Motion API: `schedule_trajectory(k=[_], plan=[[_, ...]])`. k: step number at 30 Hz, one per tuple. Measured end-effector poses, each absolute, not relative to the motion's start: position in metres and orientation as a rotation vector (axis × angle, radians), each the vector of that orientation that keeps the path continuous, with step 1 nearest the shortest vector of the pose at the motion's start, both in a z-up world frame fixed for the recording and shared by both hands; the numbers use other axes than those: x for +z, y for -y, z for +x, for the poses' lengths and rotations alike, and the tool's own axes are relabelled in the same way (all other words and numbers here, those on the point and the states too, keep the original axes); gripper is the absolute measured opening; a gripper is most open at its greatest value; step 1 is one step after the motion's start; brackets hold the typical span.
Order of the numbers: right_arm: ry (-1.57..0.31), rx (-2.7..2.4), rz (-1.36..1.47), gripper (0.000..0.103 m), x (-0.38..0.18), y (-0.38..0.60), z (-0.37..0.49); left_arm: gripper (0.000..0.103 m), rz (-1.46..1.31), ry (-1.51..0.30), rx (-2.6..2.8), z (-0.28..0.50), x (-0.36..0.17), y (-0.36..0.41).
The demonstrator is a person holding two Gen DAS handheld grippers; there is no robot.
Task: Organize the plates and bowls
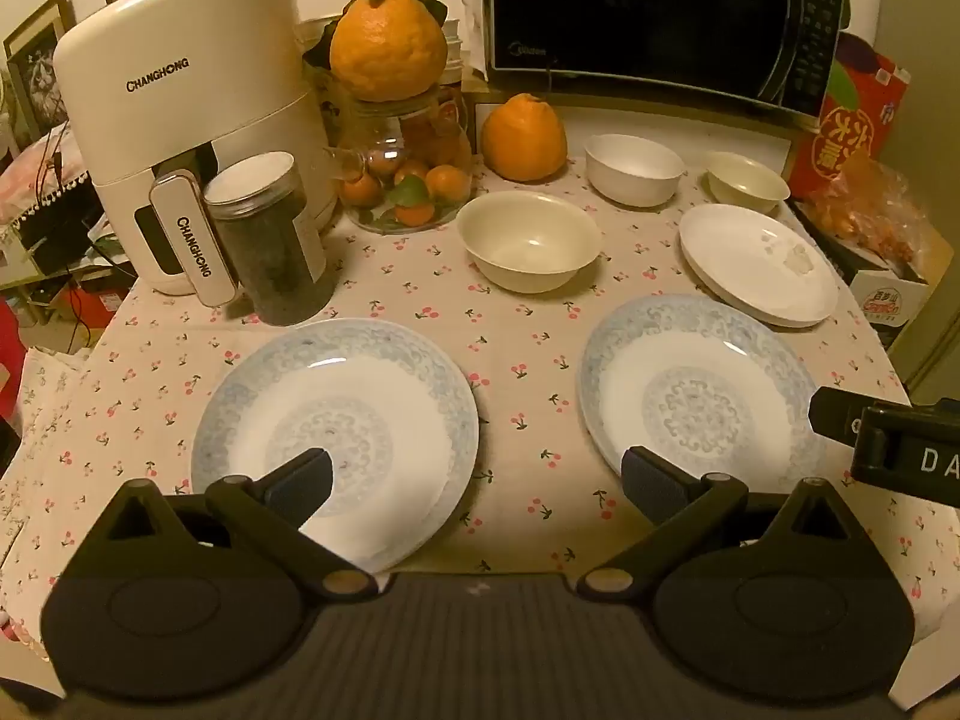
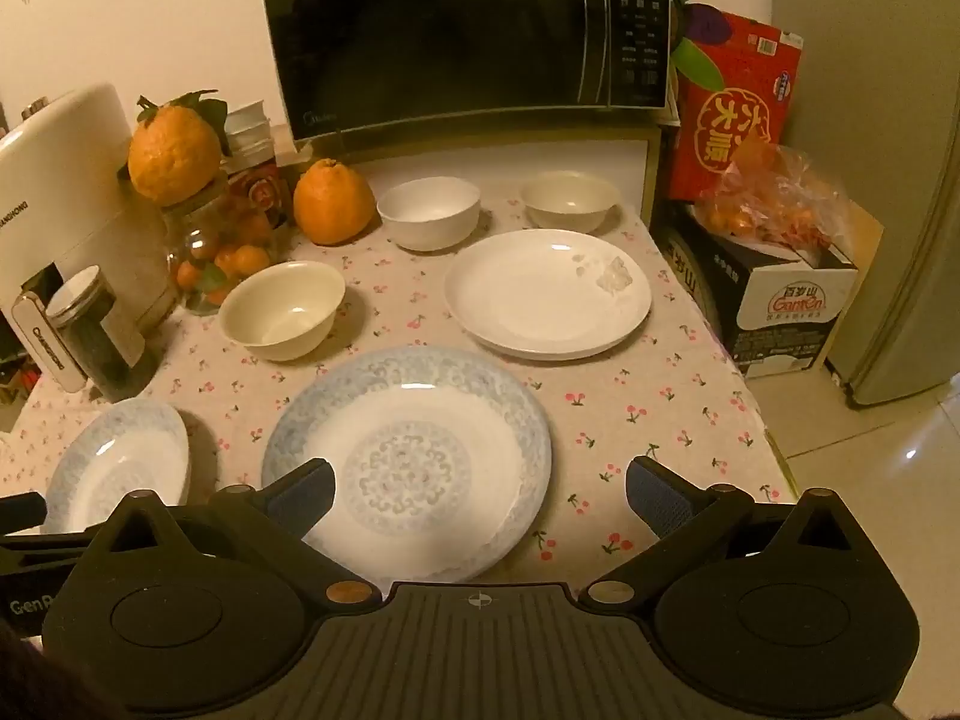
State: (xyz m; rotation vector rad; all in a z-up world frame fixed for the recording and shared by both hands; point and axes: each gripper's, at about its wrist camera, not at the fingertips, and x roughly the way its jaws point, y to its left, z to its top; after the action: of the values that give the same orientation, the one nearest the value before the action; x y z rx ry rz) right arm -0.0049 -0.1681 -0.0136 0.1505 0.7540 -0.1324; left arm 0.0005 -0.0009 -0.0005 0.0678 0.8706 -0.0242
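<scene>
Left gripper [image 1: 477, 483]: jaws spread wide, nothing between them, hanging tilted down over the near edge of the table; its left finger sits over the left blue-patterned plate [image 1: 336, 438], and whether it touches the plate I cannot tell. Right gripper [image 2: 480, 495]: jaws likewise spread wide and empty, tilted down, left finger over the near rim of the right blue-patterned plate [image 2: 408, 456], right finger over bare tablecloth [image 2: 660, 414]. The two patterned plates lie side by side at the front of the table, apart from each other. Behind the right one, a plain white plate [image 2: 546, 294] with a small whitish residue near its far right rim. Left of that, a cream bowl [image 2: 282, 309] stands upright by itself. Farther back, near the wall shelf, a white bowl [image 2: 429, 213] and a second cream bowl [image 2: 570, 201] stand side by side, apart. All dishes upright, none stacked. Non-task items: a large orange [image 2: 330, 201] just left of the white bowl; a glass jar [image 1: 408, 180] holding small oranges with another large orange [image 1: 387, 45] resting on top; a dark lidded jar [image 1: 270, 237] in front of a white Changhong appliance [image 1: 186, 108] at the left; a black microwave [image 2: 468, 30] on a raised shelf at the back; a red carton [image 2: 729, 114] and a bag of small oranges [image 2: 774, 204] on a box off the table's right side
</scene>
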Motion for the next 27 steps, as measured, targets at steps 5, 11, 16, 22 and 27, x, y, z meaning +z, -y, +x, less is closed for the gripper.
schedule_trajectory(k=[5,11,16,22,27], plan=[[-0.753,-0.132,0.153,0.103,-0.0135,0.1675,-0.0041,0.103,0.060,-0.877,-0.026,0.0026,0.0023,-0.0029],[-0.759,-0.124,0.149,0.103,-0.0171,0.1691,-0.0074,0.103,0.048,-0.867,-0.029,0.0008,0.0004,-0.0027],[-0.765,-0.124,0.149,0.103,-0.0178,0.1713,-0.0104,0.103,0.044,-0.866,-0.029,0.0002,-0.0006,-0.0033],[-0.774,-0.129,0.151,0.103,-0.0159,0.1674,-0.0037,0.103,0.047,-0.865,-0.026,-0.0006,-0.0013,-0.0020],[-0.773,-0.129,0.152,0.103,-0.0163,0.1675,-0.0041,0.103,0.044,-0.867,-0.025,-0.0010,-0.0011,-0.0018]])
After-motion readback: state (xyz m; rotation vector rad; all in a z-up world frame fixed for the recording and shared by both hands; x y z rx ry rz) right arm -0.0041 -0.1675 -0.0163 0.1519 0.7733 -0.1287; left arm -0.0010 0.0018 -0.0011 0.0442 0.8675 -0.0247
